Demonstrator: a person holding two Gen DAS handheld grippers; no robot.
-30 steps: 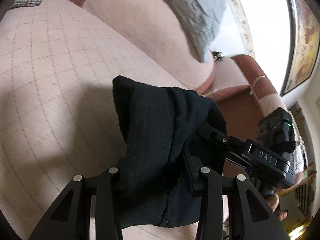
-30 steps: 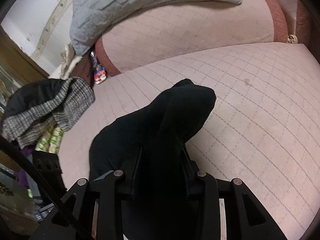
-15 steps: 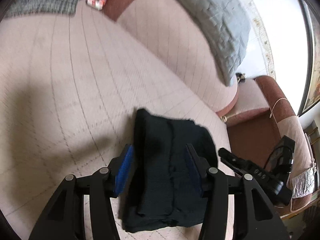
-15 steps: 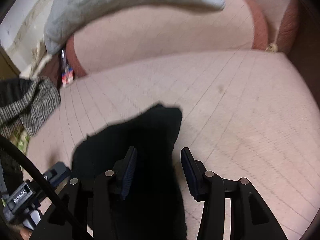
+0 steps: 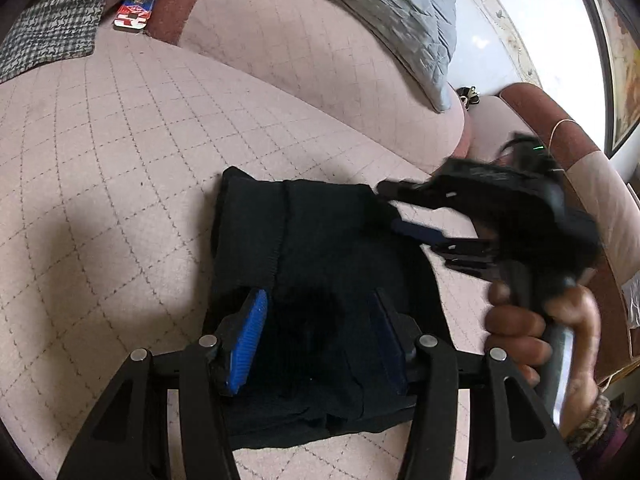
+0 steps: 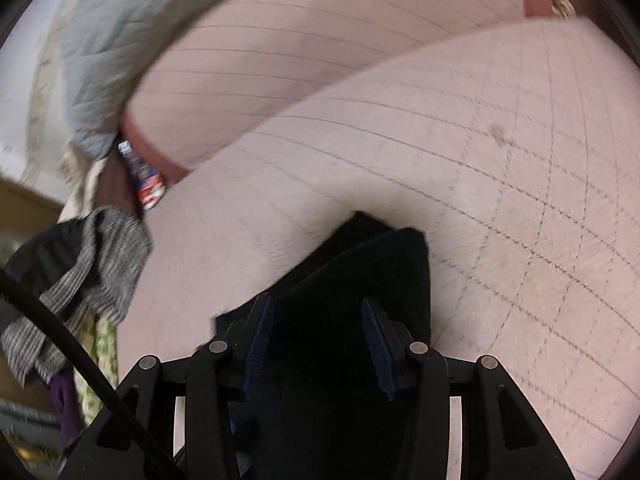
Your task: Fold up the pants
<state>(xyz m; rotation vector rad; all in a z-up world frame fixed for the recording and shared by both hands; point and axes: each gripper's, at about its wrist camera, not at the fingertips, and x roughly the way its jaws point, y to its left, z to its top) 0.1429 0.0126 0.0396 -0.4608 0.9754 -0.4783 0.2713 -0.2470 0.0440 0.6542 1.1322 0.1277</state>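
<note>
Lying folded into a compact black bundle, the pants (image 5: pixel 320 264) rest flat on the pink quilted sofa seat (image 5: pixel 120 152), near its middle.

Left gripper (image 5: pixel 320 336): jaws spread wide, blue pads either side of the bundle's near end, holding nothing; the cloth lies slack between them.

Right gripper (image 6: pixel 318 344): jaws likewise parted over the dark cloth (image 6: pixel 360 272), not clamped on it. In the left wrist view it shows blurred at the bundle's far right corner (image 5: pixel 424 216), gripped by a hand (image 5: pixel 520 332).

Other items: grey quilted blanket (image 5: pixel 384 4) draped over the sofa backrest; checked grey garment (image 5: pixel 52 24) at the seat's far left; small red-and-blue packet (image 5: pixel 134 12) in the gap beside it; brown armrest (image 5: pixel 560 140) at right. The right wrist view is motion-blurred; a striped grey-and-black knit (image 6: pixel 80 264) lies at the seat's left edge.
</note>
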